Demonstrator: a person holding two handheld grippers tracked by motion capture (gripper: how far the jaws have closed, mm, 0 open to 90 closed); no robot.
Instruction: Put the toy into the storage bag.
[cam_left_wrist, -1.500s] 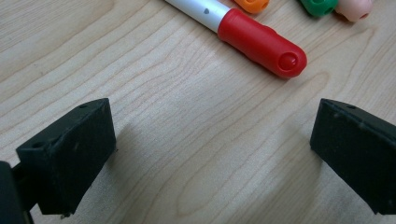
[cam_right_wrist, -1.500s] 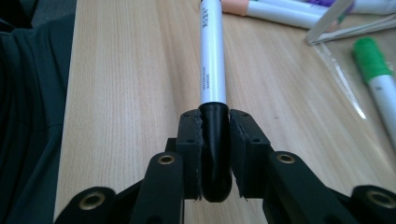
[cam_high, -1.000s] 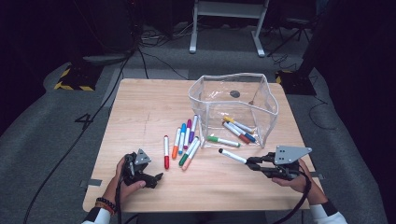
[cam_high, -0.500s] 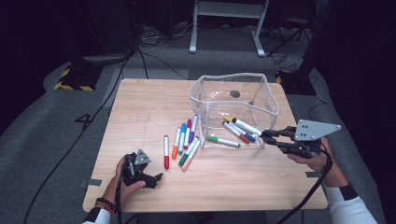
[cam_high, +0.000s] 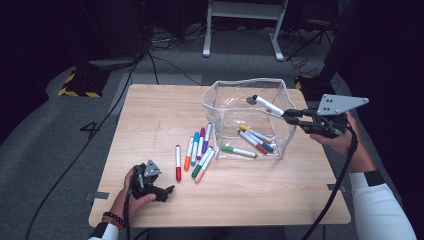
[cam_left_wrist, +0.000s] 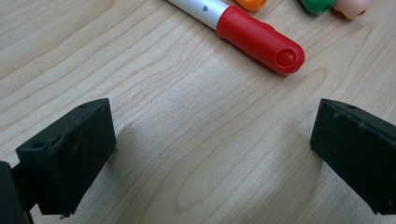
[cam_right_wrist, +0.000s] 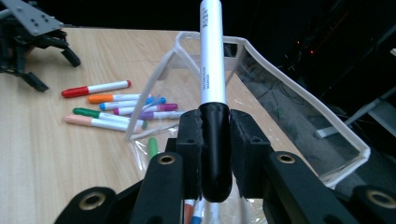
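Note:
My right gripper is shut on a white marker with a black cap. It holds that marker level above the open top of the clear plastic bin. Several markers lie inside the bin. More coloured markers lie on the wooden table to the bin's left. The left gripper rests open on the table near the front left. The red-capped marker lies just beyond its jaws.
The table's front edge runs just below the left hand. Cables and a grey stand lie on the floor beyond the table. A yellow-black striped block sits at the far left.
The right gripper has risen from the table's front right and moved back, carrying the black-capped marker up over the bin. The left gripper has stayed where it was.

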